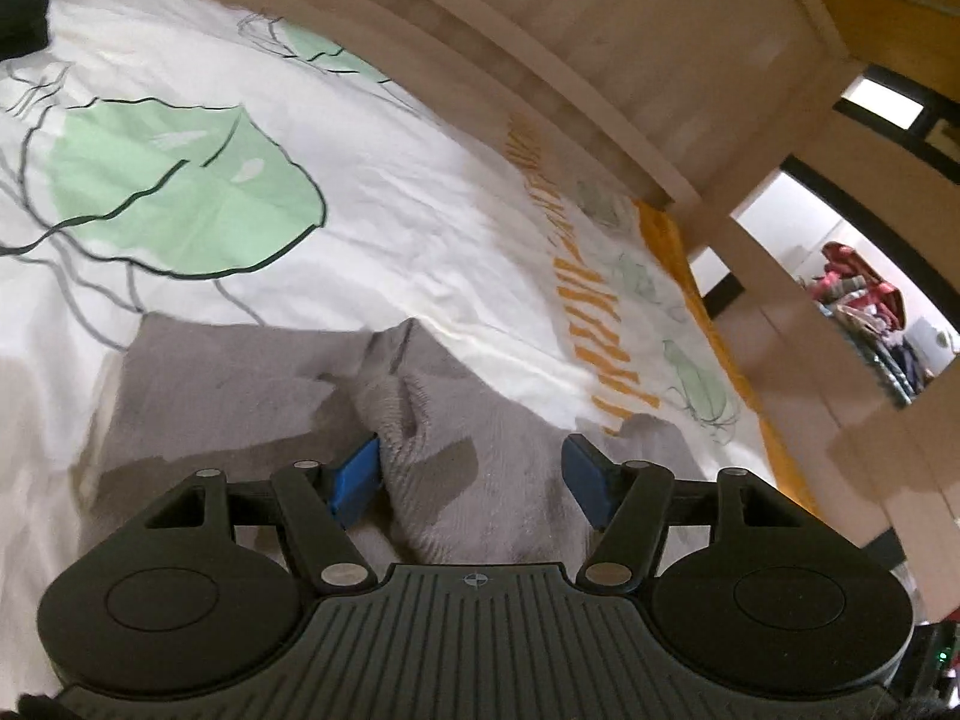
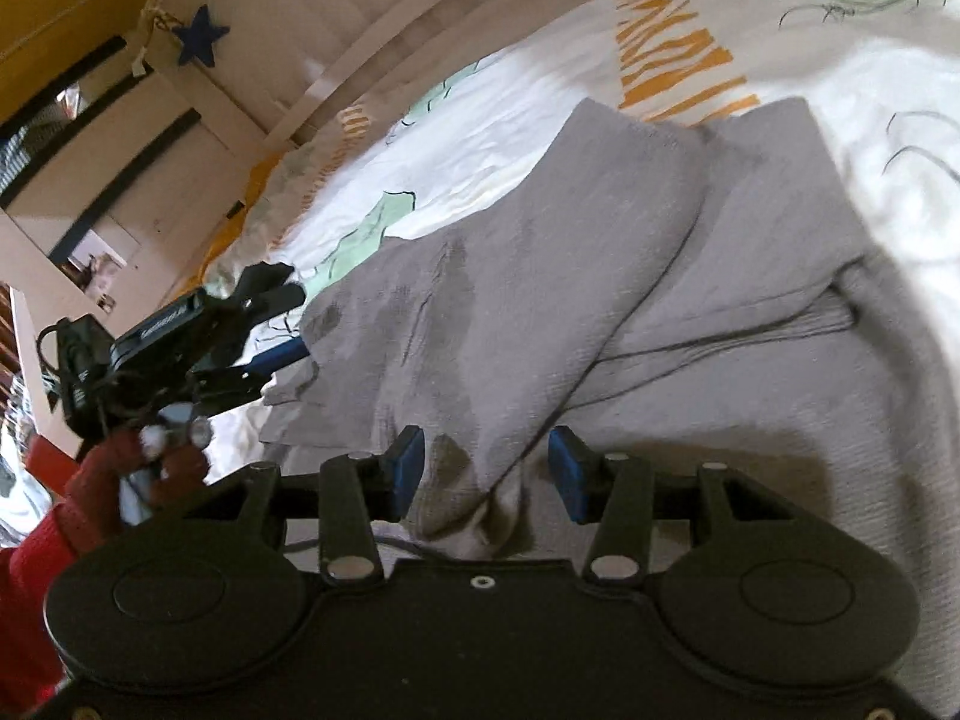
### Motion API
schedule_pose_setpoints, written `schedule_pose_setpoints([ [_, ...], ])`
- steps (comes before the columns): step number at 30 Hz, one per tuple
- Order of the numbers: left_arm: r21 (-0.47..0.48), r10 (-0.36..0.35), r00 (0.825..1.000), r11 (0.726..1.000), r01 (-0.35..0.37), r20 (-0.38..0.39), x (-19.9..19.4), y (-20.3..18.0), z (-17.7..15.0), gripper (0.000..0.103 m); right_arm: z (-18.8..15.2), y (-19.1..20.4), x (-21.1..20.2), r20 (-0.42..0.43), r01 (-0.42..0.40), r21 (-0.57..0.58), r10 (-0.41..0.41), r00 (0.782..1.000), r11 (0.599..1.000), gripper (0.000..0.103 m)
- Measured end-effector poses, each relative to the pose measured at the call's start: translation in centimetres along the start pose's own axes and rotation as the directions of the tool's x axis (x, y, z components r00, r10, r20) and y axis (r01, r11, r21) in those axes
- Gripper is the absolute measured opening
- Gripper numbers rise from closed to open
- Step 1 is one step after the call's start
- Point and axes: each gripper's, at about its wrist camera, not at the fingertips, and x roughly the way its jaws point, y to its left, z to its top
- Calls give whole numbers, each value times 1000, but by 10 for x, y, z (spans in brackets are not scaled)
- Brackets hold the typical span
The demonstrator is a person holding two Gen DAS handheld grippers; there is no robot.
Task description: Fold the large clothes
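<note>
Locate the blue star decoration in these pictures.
In the right wrist view, the blue star hangs at upper left on the pale wooden bed frame, above the leaf-print duvet.

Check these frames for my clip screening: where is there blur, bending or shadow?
Left wrist view: fisheye curves the wooden bed frame; grey garment soft, slightly smeared. Right wrist view: the other tongs and red sleeve blur at the edge; shadow darkens the garment beside the right tongs.

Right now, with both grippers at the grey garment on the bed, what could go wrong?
1. Both the left gripper and the right gripper stand open over the grey garment, so a close may catch too little cloth, or several layers.
2. The patterned bed cover lies directly beneath and could be pinched too.
</note>
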Motion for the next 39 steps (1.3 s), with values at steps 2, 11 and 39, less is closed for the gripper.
schedule_pose_setpoints([
  [2, 13, 19, 1000, 1000, -19, -11, 3, -1, -2, 16, 1, -3, 3, 16, -17, 37, 17, 1000, 999, 56],
  [11, 124, 29, 1000, 992, -30, 12, -15, 0, 13, 6, 0, 9, -16, 88, 7, 54, -12, 996, 999, 11],
  [39, -1, 186, 982, 983, -186, -25, -4, 6, -21, 47, 58, -12, 2, 220, 344, -120, -313, 924, 931, 56],
])
